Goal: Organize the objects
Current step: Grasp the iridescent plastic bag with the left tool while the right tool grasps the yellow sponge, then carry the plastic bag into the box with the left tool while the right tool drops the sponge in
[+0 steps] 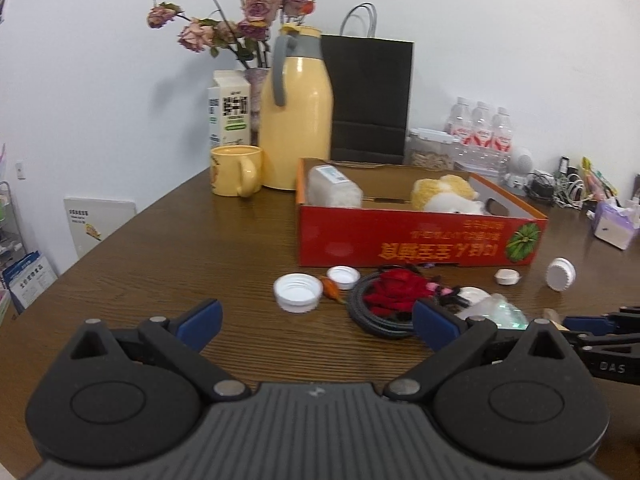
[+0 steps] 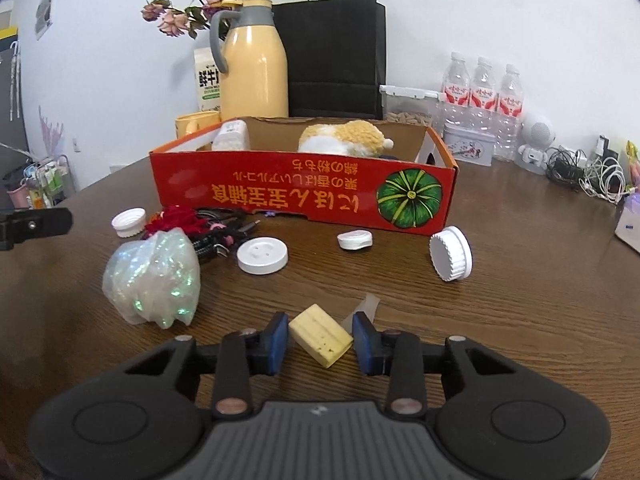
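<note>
A pale yellow sponge-like block (image 2: pixel 320 334) lies on the brown table (image 2: pixel 500 320), turned cornerwise between my right gripper's (image 2: pixel 320 338) blue pads, which touch its two side corners. The red cardboard box (image 2: pixel 304 196) behind holds a plush toy (image 2: pixel 344 138) and a white container (image 2: pixel 231 136). My left gripper (image 1: pixel 318 324) is open over bare wood, its right finger beside a coiled black cable with a red flower (image 1: pixel 390 294). Loose white caps (image 1: pixel 298 292) (image 2: pixel 450 254), a white round disc (image 2: pixel 262 256) and a crumpled iridescent bag (image 2: pixel 154 280) lie in front of the box.
A yellow thermos (image 1: pixel 296 112), yellow mug (image 1: pixel 234 170), milk carton (image 1: pixel 228 114), vase of dried flowers (image 1: pixel 240 20) and black paper bag (image 1: pixel 368 96) stand behind the box. Water bottles (image 2: pixel 482 92), a tin, cables (image 2: pixel 592 176) and a tissue pack (image 1: pixel 614 224) crowd the right side.
</note>
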{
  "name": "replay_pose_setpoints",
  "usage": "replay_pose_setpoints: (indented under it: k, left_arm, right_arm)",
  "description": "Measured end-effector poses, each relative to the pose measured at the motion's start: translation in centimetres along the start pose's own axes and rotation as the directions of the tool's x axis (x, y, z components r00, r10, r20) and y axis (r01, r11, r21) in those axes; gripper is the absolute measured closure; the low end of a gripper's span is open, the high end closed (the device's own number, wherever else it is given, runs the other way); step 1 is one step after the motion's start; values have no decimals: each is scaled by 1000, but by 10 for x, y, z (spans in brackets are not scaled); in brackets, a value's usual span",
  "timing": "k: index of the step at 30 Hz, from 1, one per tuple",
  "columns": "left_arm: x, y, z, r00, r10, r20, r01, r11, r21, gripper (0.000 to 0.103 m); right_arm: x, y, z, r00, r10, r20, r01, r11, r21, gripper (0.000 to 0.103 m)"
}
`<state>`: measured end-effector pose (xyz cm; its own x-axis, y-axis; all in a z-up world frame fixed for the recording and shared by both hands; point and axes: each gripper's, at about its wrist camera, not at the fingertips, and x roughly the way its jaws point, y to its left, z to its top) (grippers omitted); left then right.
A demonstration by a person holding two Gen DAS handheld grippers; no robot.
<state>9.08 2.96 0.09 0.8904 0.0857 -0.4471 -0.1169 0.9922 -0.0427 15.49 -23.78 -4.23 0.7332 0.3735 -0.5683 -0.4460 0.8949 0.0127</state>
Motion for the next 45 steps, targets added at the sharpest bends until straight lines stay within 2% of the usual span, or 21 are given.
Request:
replay_pose_setpoints:
  k: [7, 14, 18, 25, 28, 29, 30, 31, 32, 42, 45]
  left_arm:
    - [-2, -31, 3, 998, -71, -2, 71, 997, 15, 0]
    - [14, -62, -2, 990, -132, -52, 134, 990, 35, 0]
    - [25, -72, -8, 988, -132, -79, 134, 991, 19, 0]
    - [37, -80, -17, 989, -112, -95, 114, 993, 13, 0]
    - [37, -81, -17, 988, -132, -85, 133, 991, 15, 11]
    - [38, -82, -18, 986, -141, -86, 142, 990, 14, 21]
    - [39, -82, -18, 985, -146, -92, 148, 989, 16, 37]
    - [39, -83, -18, 983, -153, -96, 156, 988, 18, 48]
    - [40, -83, -19, 982, -159, -99, 161, 987, 17, 60]
    - [29, -80, -16, 983, -175, -48, 177, 984, 32, 64]
    - [23, -79, -13, 984, -177, -28, 178, 983, 40, 65]
  right_arm:
    - [-7, 0, 0, 999, -5, 42, 5, 1000, 2, 69]
    - [-13, 0, 1, 995, -59, 85, 58, 998, 15, 69]
    - [-14, -2, 0, 992, -86, 95, 84, 996, 22, 69]
    - [-16, -1, 0, 992, -83, 98, 82, 997, 17, 69]
    - [-11, 5, -5, 997, -48, 65, 47, 999, 17, 69]
    - [-6, 9, -7, 999, -26, 25, 25, 1000, 7, 70]
    - [-9, 13, -10, 998, -26, 51, 27, 1000, -8, 70]
    - [-14, 17, -13, 994, -40, 98, 43, 999, -20, 70]
    - [-15, 20, -15, 994, -42, 104, 46, 998, -36, 70]
    - [-16, 21, -31, 994, -38, 107, 41, 999, -27, 70]
    - [-19, 21, -21, 993, -31, 112, 34, 999, -25, 70]
